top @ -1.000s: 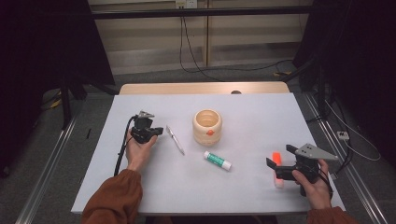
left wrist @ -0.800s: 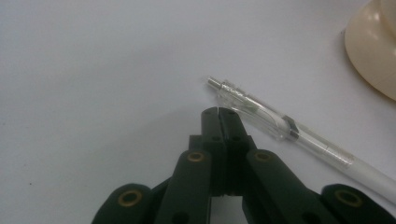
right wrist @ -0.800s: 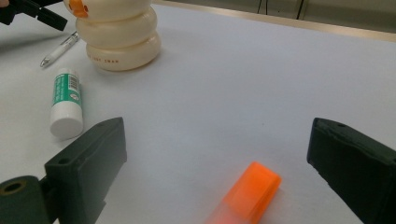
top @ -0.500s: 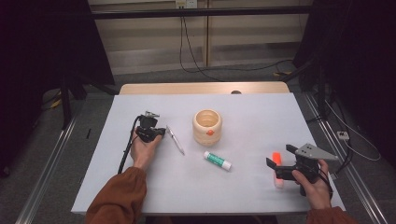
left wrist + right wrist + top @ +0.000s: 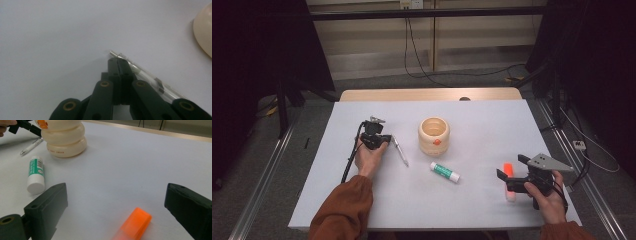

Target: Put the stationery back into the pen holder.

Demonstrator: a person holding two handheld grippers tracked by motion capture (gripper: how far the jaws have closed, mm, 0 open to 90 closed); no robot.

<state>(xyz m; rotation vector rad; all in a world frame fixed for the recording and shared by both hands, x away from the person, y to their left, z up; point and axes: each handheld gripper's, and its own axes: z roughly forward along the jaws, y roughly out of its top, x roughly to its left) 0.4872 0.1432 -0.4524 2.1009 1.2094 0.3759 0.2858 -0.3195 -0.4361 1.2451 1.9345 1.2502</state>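
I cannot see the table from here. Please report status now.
Left gripper shut, empty, tips beside pen. Right gripper open over orange marker, not gripping. Cup and glue stick lie between, clear.

In the left gripper view the black jaws of the left gripper [image 5: 117,61] cover the near end of the clear pen [image 5: 140,72], so you cannot tell if they touch it. The cream holder [image 5: 203,32] is cut off by the right edge. In the right gripper view the orange marker [image 5: 133,223] is blurry and runs off the bottom edge. The cream holder's top is cut off by the top edge there. The small red words near its base are too tiny to read, and so is the label on the glue stick [image 5: 35,175]
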